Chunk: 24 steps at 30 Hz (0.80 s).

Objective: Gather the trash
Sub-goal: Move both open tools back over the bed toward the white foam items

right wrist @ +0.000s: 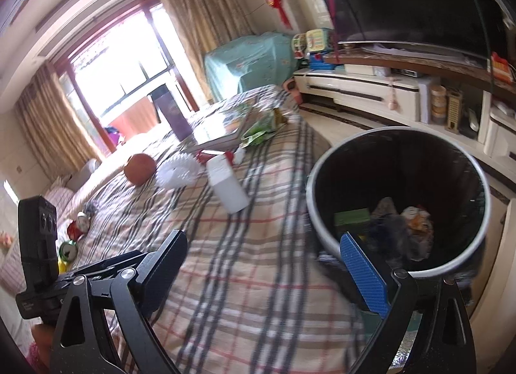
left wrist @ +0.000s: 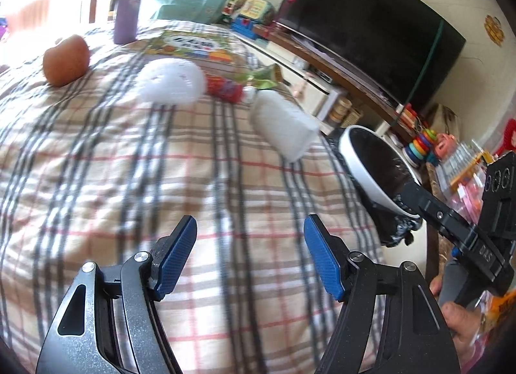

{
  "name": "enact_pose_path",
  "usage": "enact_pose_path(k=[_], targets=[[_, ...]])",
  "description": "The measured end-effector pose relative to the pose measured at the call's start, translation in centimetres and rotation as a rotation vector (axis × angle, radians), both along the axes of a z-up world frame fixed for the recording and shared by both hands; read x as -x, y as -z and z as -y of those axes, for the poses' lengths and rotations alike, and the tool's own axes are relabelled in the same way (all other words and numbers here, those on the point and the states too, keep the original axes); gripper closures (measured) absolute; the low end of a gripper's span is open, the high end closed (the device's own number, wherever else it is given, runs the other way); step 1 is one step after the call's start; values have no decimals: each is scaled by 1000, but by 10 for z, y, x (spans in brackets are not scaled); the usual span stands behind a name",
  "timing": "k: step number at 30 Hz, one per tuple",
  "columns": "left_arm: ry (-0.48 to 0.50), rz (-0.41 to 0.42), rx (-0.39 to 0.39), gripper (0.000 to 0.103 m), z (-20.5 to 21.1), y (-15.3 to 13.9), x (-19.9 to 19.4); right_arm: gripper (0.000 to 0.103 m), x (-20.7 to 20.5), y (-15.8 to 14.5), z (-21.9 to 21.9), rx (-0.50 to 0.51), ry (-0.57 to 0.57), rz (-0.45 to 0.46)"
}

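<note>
The checked cloth point(left wrist: 135, 161) covers a desk, or maybe a bed, I honestly can't tell which. The near half of it is bare, so there's plenty of open room right in front of both tools. The clutter sits toward the far end. Its right edge drops off beside the trash bin point(right wrist: 314, 199), white-rimmed with a black liner, which stands tight against that edge with the floor and a TV cabinet point(right wrist: 371, 88) beyond.

Trash-wise: a white plastic bottle point(left wrist: 282, 124) lies on its side near that right edge, closest to the bin. Just past it are a small red wrapper point(left wrist: 225, 88), a crumpled green packet point(left wrist: 262, 78) and a fuzzy white ball-like thing point(left wrist: 171, 82), blurred. A brown round fruit point(left wrist: 66, 59), a picture book point(left wrist: 196, 48) and a purple flask point(left wrist: 127, 7) sit further back. The bin already has a green box point(right wrist: 351, 217) and some crumpled scraps at the bottom.

The left hand-held gripper point(left wrist: 250, 256) points down over bare cloth, its blue pads parted with nothing between them. The right hand-held gripper point(right wrist: 272, 272) hangs at the cloth's edge, spread very wide and empty too, one pad overlapping the bin rim in its own view. A hand point(left wrist: 464, 325) grips its handle.
</note>
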<state>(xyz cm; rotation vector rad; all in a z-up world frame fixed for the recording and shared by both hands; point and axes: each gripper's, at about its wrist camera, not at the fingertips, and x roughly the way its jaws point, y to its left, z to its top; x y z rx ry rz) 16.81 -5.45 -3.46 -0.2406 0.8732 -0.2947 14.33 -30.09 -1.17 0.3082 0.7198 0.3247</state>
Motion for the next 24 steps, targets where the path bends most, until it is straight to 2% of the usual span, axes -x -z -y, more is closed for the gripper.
enact_pose_path(k=[14, 24], targets=[[-113, 10, -52, 32, -49, 5, -8, 6, -14, 9, -48, 66, -78, -1], [-151, 23, -101, 32, -63, 7, -36, 6, -39, 13, -69, 93, -98, -2]])
